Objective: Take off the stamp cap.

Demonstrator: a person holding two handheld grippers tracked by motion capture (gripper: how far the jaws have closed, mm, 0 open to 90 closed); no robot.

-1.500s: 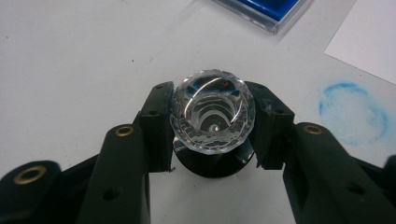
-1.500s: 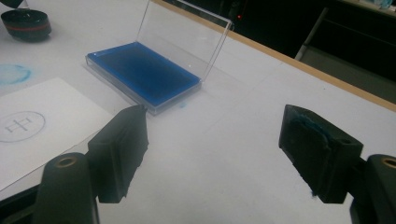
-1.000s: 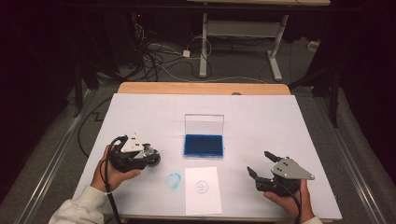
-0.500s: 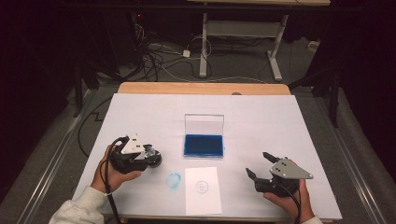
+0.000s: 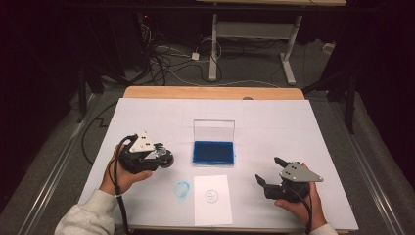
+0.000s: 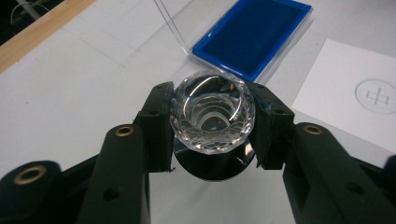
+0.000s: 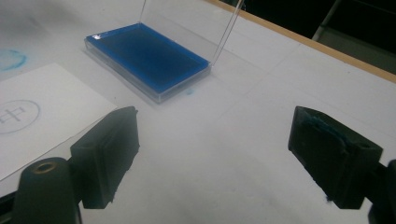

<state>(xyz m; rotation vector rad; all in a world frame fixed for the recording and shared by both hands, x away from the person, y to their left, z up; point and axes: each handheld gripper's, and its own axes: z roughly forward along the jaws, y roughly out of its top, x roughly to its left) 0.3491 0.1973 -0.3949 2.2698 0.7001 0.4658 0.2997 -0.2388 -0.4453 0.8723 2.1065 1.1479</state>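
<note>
My left gripper (image 5: 164,155) is shut on a clear faceted crystal stamp (image 6: 212,114) with a dark round base, held a little above the table left of the ink pad. The blue ink pad (image 5: 213,151) lies open at mid table, its clear lid (image 5: 214,131) standing up behind it. A white card (image 5: 212,199) with a printed circle mark lies in front of the pad. A blue ring smudge (image 5: 182,190) marks the table left of the card. My right gripper (image 5: 270,175) rests open at the right, nothing between its jaws (image 7: 212,154).
The white table cover (image 5: 293,127) spreads over a wooden table whose far edge (image 5: 210,92) shows. Cables and a desk frame (image 5: 249,34) lie on the dark floor beyond. Bare surface stretches behind the ink pad and between the two grippers.
My left gripper has moved right and slightly away, carrying the crystal stamp from near the blue smudge toward the ink pad. The right gripper has barely moved.
</note>
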